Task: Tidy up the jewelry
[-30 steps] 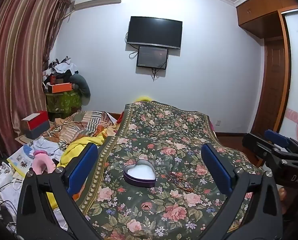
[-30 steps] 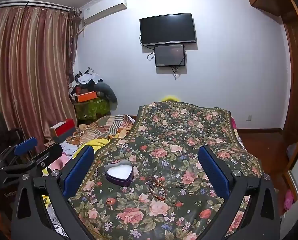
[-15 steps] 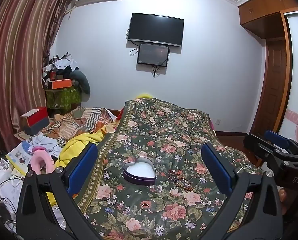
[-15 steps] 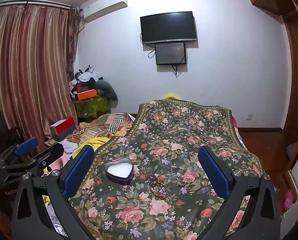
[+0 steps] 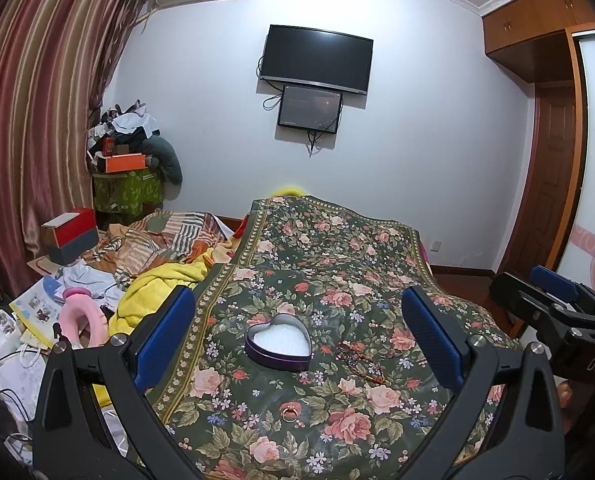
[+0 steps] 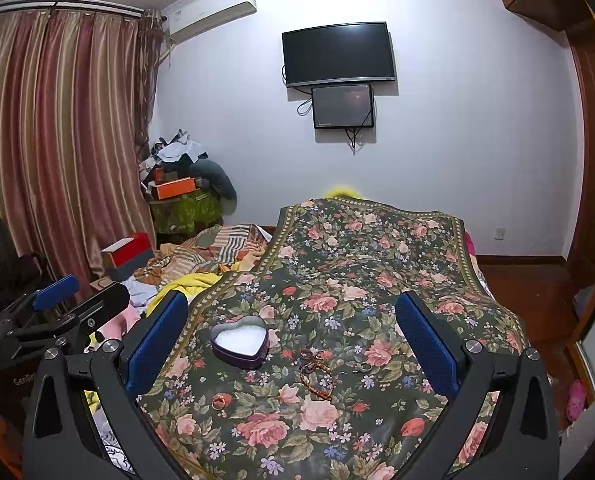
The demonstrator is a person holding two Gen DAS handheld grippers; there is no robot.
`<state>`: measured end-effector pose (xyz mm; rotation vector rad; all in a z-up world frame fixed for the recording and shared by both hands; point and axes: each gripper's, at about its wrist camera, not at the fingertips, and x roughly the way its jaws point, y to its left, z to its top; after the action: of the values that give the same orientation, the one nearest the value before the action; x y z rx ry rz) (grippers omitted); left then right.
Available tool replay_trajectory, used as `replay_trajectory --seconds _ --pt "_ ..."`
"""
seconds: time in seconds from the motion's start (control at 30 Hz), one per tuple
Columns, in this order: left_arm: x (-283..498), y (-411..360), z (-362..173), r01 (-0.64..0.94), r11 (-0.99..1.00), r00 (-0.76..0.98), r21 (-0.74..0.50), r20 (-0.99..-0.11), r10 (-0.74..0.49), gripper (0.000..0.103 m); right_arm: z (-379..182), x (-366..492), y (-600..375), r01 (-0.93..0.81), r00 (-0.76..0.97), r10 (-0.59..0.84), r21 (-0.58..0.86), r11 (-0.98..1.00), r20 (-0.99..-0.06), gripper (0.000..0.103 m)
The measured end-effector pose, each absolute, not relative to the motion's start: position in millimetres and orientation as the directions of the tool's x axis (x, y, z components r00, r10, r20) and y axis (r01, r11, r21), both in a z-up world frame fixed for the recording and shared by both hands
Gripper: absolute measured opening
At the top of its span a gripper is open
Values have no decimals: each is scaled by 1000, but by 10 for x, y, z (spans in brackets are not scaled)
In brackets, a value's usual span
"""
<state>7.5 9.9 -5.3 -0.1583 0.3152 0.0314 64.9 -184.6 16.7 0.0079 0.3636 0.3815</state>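
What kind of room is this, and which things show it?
Most likely a home bedroom: a bed under a floral cover, a wall-mounted TV, long curtains and a wooden wardrobe.

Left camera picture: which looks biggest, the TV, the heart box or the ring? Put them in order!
1. TV
2. heart box
3. ring

The TV hangs far away, so it is truly even bigger.
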Motion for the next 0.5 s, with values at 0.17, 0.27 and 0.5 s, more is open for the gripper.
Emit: replay_trajectory --seconds 0.17,0.27,0.5 --pt "87 99 -52 -54 987 950 -150 -312 5 103 167 648 -1845 -363 864 366 76 929 -347 103" --pt "95 100 -57 -55 987 949 -150 -314 5 103 165 647 -1844 -362 864 364 74 929 -346 103" --pt "84 103 -54 -54 987 950 -151 -311 5 103 172 653 -1848 -363 863 365 75 929 -348 103"
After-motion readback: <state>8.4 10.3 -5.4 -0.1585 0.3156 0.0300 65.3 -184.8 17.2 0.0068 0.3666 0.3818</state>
